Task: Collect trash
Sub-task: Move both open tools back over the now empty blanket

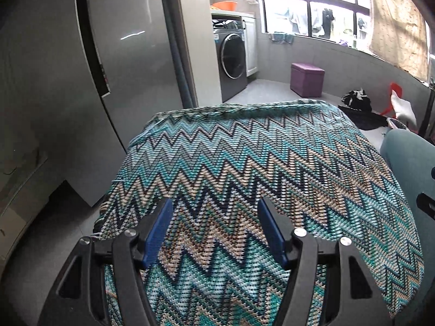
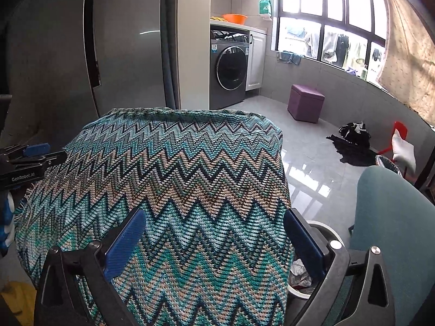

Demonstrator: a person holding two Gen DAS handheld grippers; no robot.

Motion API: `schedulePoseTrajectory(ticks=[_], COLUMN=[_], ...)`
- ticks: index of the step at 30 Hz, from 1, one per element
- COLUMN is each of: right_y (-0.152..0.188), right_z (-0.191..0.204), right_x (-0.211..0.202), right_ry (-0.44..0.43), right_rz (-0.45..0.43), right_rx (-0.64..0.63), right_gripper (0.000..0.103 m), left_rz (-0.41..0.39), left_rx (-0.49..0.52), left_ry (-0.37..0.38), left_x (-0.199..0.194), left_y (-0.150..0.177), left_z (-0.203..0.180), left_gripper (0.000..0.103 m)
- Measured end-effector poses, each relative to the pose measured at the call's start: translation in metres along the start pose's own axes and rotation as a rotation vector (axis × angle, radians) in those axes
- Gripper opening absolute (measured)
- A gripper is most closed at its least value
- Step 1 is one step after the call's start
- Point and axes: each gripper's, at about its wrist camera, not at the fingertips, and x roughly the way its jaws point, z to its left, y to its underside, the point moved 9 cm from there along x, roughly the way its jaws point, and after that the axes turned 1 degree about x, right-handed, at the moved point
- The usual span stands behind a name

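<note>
Zigzag blanket (image 1: 258, 179) covered the surface ahead, bin (image 2: 312, 266) with trash sat beside it. My left gripper (image 1: 214, 231) and right gripper (image 2: 214, 241) both hung wide open, holding nothing

Only legible txt — "GenRobot.AI" on left gripper (image 2: 40, 160).

Crumpled trash (image 2: 299, 271) sits in white-rimmed bin (image 2: 330, 233)
</note>
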Motion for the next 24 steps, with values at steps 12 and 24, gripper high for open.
schedulePoseTrajectory(ticks=[12, 24], right_y=[-0.003, -0.004], right_z=[0.015, 0.021], right_x=[0.028, 0.053], right_ry=[0.024, 0.022], right_rz=[-0.016, -0.030], right_rx=[0.022, 0.055], right_gripper=[0.103, 0.103], left_rz=[-0.067, -0.051], left_rx=[-0.103, -0.130], left_ry=[-0.199, -0.263], left_x=[-0.010, -0.009], left_y=[0.012, 0.019], left_z=[0.045, 0.060], left_gripper=[0.078, 0.079])
